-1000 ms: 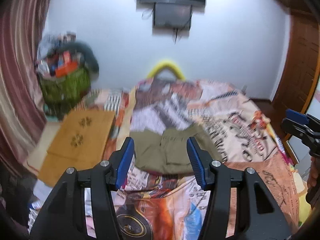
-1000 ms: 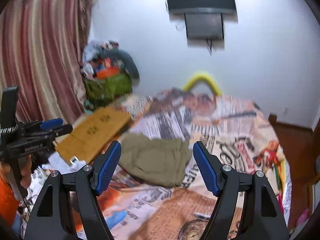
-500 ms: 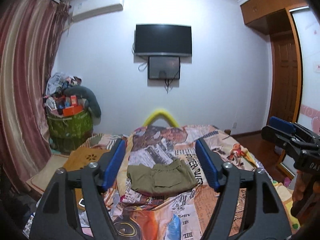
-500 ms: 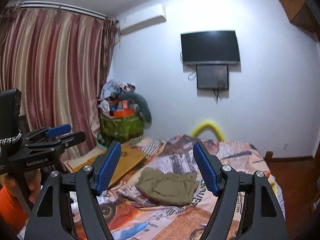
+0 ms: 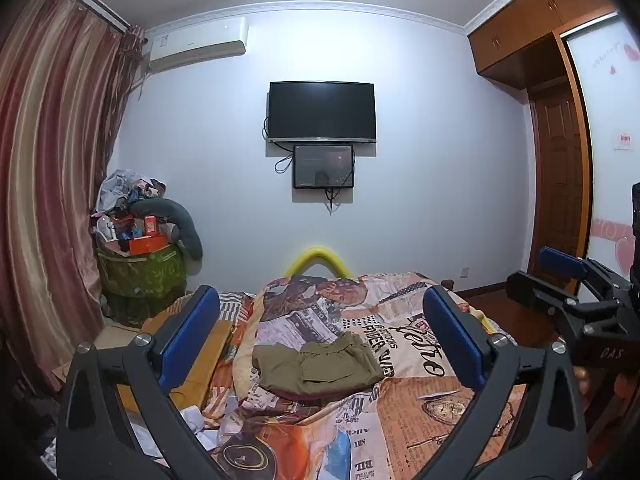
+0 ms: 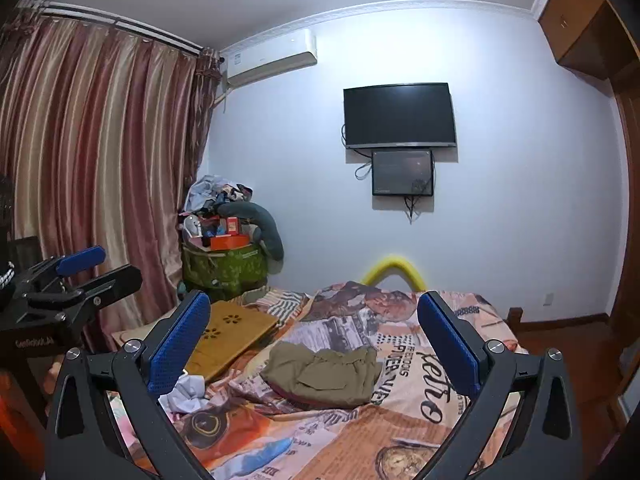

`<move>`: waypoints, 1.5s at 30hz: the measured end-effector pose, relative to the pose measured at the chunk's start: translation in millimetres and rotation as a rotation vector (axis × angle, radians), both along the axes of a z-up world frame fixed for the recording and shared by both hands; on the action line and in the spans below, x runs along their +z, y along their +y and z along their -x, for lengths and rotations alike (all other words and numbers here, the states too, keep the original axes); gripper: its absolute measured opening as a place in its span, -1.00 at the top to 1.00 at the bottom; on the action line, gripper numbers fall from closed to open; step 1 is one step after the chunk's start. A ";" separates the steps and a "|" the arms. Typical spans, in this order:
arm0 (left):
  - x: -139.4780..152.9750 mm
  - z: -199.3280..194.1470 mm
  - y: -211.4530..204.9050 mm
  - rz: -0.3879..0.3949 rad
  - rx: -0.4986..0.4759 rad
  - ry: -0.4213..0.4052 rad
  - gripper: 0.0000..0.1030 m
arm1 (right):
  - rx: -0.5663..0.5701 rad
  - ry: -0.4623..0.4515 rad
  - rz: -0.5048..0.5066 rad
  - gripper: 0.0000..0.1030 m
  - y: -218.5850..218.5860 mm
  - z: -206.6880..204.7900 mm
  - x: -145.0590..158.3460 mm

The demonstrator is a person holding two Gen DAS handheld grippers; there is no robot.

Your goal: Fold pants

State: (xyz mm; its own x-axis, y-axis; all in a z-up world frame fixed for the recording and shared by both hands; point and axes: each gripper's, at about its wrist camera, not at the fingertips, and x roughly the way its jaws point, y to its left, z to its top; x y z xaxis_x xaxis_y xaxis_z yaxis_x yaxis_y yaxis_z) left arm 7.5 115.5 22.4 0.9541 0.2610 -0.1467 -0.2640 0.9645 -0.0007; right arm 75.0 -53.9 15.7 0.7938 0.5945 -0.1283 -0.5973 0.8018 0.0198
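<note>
Left wrist: pants [image 5: 316,368] beyond spread tongs [image 5: 320,340].

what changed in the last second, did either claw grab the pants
No grab. Both claws pulled back and tilted up from the bed: the left claw and right claw now see the whole wall and TV, and the pants look smaller and farther off. Both stayed open and empty. The pants stayed folded on the bedspread.

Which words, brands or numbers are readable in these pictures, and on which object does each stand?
"GenRobot.AI": black body of the left gripper.
"DAS": black body of the right gripper.
Newspaper headlines on the printed orange bedspread: upside down, unreadable.
Small red sign on the white wardrobe door: too small.
</note>
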 end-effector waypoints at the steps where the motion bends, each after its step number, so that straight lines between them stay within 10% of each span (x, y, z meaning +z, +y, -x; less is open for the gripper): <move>1: -0.6 0.5 -1.0 0.004 -0.002 0.001 -0.99 | 0.001 0.001 -0.006 -1.00 -2.5 2.6 -0.3; 45: -15.5 -7.7 -0.7 0.016 -0.023 0.020 -1.00 | 0.008 0.044 -0.012 -1.00 -8.2 15.4 -5.2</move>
State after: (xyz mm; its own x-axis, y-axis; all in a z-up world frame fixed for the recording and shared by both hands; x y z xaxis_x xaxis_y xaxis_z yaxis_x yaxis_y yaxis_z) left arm 15.2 114.8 6.9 0.9567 0.2366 -0.1696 -0.2420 0.9702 -0.0117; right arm 59.6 -62.1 10.4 0.7827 0.6025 -0.1561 -0.6019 0.7966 0.0562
